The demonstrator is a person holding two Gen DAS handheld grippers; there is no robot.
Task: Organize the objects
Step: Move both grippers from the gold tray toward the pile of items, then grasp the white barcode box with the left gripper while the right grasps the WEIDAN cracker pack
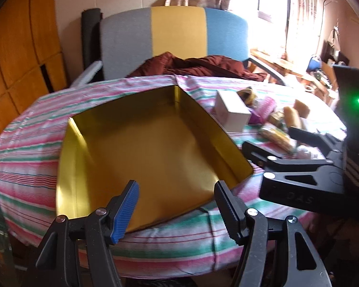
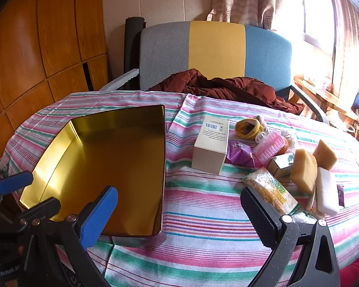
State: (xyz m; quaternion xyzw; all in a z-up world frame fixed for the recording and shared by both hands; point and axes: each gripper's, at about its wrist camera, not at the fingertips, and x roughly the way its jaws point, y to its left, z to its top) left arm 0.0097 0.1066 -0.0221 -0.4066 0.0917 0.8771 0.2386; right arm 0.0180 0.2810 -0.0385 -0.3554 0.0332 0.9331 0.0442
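Note:
An empty gold tin box [image 1: 155, 148] lies open on the striped tablecloth; it also shows in the right wrist view [image 2: 112, 167]. To its right lies a pile: a white carton [image 2: 211, 144], a purple packet [image 2: 239, 154], a yellow hair tie [image 2: 249, 128], a pink brush [image 2: 269, 147], tan sponges [image 2: 304, 169], a white block [image 2: 328, 195] and a yellow snack packet [image 2: 272, 191]. My left gripper [image 1: 177, 211] is open and empty over the tin's near edge. My right gripper [image 2: 179, 217] is open and empty, near the front edge right of the tin; it also shows in the left wrist view [image 1: 270, 141].
The round table [image 2: 203, 229] has a pink, green and white striped cloth. A grey, yellow and blue chair [image 2: 215, 52] with a maroon garment [image 2: 227, 86] stands behind it. Wooden cabinets [image 2: 36, 59] are at the left, and a bright window [image 2: 311, 24] with a cluttered sill is at the right.

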